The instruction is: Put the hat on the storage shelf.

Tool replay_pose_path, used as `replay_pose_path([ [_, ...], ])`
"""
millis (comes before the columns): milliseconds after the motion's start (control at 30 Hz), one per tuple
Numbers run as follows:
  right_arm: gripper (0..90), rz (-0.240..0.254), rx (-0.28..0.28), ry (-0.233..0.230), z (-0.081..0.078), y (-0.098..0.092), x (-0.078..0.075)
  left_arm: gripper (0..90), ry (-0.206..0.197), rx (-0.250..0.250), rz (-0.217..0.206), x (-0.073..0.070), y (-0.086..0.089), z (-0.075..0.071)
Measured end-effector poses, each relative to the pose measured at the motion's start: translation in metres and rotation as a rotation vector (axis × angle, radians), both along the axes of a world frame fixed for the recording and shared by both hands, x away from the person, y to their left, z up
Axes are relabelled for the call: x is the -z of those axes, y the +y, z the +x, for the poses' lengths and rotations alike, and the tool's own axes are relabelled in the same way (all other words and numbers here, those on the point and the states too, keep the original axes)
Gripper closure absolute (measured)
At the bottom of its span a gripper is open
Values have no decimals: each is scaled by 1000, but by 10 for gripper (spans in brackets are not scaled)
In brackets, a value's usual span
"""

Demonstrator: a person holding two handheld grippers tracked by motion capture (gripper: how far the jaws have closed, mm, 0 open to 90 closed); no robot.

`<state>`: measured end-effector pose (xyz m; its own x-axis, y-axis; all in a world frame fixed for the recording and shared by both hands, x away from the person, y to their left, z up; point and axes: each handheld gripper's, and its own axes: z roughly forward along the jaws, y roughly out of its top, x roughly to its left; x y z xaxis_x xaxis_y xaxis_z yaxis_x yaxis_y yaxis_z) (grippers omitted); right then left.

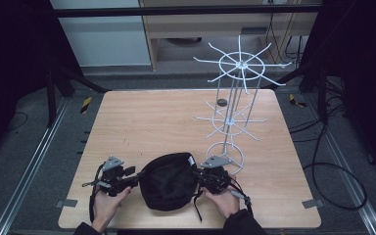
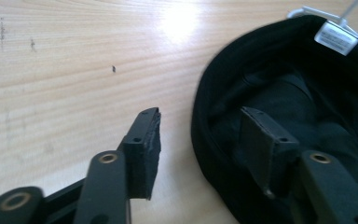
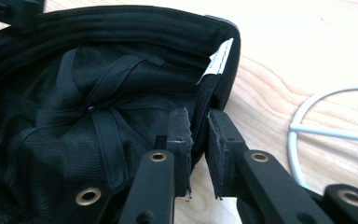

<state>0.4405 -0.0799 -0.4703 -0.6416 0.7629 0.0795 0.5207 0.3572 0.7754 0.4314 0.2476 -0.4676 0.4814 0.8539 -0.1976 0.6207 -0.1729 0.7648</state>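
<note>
left claw [image 2: 200, 149] spread astride cap [image 1: 169, 180] rim | right claw [image 3: 198, 140] pinching rim (inside up)

The small dark disc [image 1: 222, 102] on the table [image 1: 142, 122] is too small to identify, and the black cap [image 3: 74, 140] runs past the right gripper view's left edge.

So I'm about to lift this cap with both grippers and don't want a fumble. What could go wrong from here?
The left gripper is open, one finger outside the cap's rim and one inside, so lifting now would probably let that side sag.

The right gripper pinches only thin rim fabric near the label; it might slip.

The wire rack stands close on the right; a swing could snag it.
</note>
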Motion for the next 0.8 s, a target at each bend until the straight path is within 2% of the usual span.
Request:
replay_pose_path([
  [67,782,-12,1,0,-2,0,-1,449,14,-7,21,0,-1,-7],
  [200,724,-4,-4,-9,-2,-1,-3,457,55,-7,9,1,-6,-10],
  [233,699,0,-9,-18,-1,-2,-4,475,77,-6,17,3,-8,-8],
  [267,699,0,-9,-18,-1,-2,-4,510,77,-6,17,3,-8,-8],
  [300,626,15,-11,-30,2,-2,-5,531,94,-6,29,5,-10,-7],
  [333,606,16,-9,-34,2,-2,-5,545,104,-3,30,6,-11,-6],
  [400,594,17,-8,-34,4,-1,-5,559,113,-4,30,8,-12,-4],
  [433,571,16,-4,-19,8,0,-3,591,118,-7,36,9,-14,-4],
  [467,565,21,-4,-17,10,0,-2,606,120,-11,54,10,-16,-3],
  [533,558,26,-2,-12,11,1,-1,621,121,-18,67,11,-17,-3],
  [567,544,32,-2,-7,13,2,-1,656,119,-21,73,11,-18,-2],
  [700,513,23,-4,14,17,7,3,776,113,-29,78,11,-18,-2],
  [800,527,14,-3,25,19,9,6,803,98,-33,81,10,-19,-2],
])
